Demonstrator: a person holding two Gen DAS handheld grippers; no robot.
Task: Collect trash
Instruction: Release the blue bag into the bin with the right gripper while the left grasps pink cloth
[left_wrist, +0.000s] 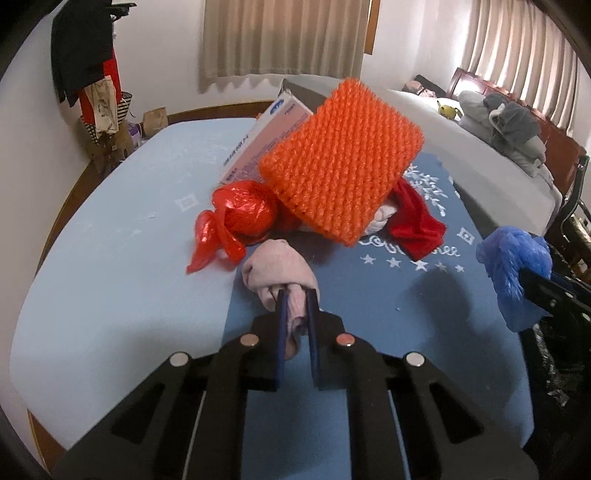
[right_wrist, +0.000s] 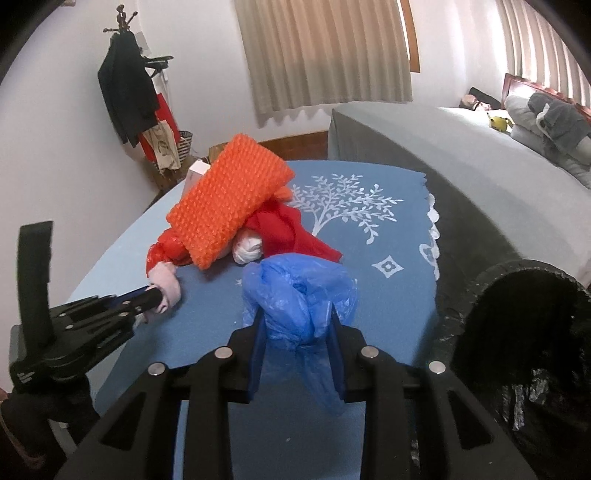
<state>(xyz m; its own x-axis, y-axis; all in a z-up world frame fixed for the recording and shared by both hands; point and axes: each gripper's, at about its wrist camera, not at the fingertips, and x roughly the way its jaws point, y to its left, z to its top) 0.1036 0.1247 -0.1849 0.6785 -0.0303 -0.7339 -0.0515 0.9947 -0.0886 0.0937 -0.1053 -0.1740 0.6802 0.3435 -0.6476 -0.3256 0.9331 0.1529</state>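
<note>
While the left gripper (left_wrist: 295, 295) pinches a crumpled pink cloth (left_wrist: 279, 269) tight between its jaws on the blue tablecloth (left_wrist: 388, 295), the right gripper (right_wrist: 297, 314) clamps a bunched blue plastic bag (right_wrist: 299, 291), lifted above the cloth beside the mouth of a black trash bag (right_wrist: 517, 332). Just beyond the pink cloth lies a knotted red plastic bag (left_wrist: 240, 218). Behind it, an orange bubble-wrap pad (left_wrist: 340, 158) leans tilted over a white wad (right_wrist: 249, 249), a red cloth (left_wrist: 417, 225) and a pink cardboard box (left_wrist: 266, 136).
</note>
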